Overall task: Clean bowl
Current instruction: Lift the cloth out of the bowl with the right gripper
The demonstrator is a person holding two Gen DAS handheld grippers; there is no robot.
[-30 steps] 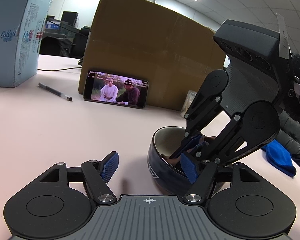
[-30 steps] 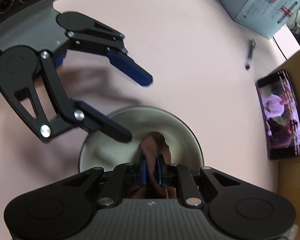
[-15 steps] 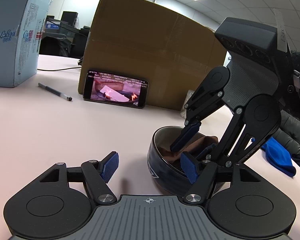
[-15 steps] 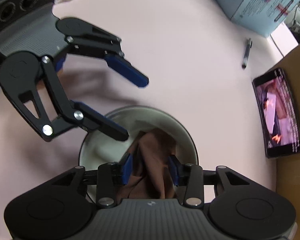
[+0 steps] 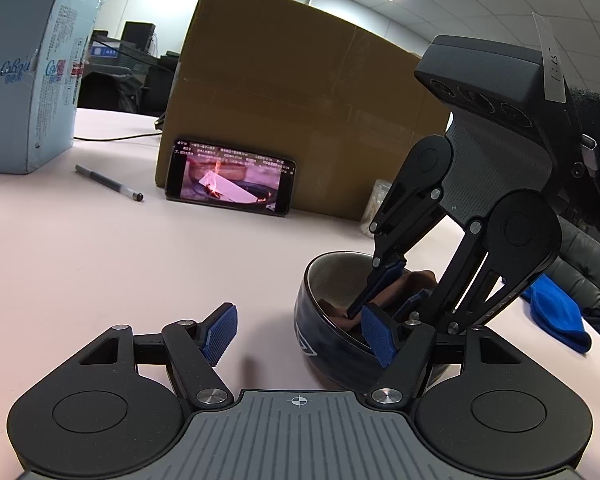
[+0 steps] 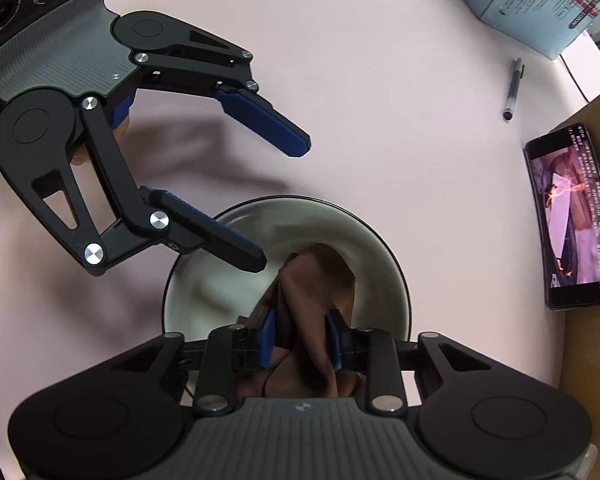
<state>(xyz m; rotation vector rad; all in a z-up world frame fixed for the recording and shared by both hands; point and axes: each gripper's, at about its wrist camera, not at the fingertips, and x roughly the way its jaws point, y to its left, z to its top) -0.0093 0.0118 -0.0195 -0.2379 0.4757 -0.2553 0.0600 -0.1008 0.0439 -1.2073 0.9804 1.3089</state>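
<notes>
Two grippers meet at the dark blue round bowl on the pink table. Pointing straight down, the right gripper is closing on the brown cloth inside it. Reaching in low, the left gripper stands open, one finger over the rim.

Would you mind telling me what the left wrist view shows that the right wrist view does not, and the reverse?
Only the left wrist view shows the blue cloth at the table edge, the bowl's dark outside and the ceiling lights.

Only the right wrist view shows the bowl's pale inside from above, with the closing right gripper around the brown cloth.

Both show the bowl, phone, pen, cardboard box and left gripper.
</notes>
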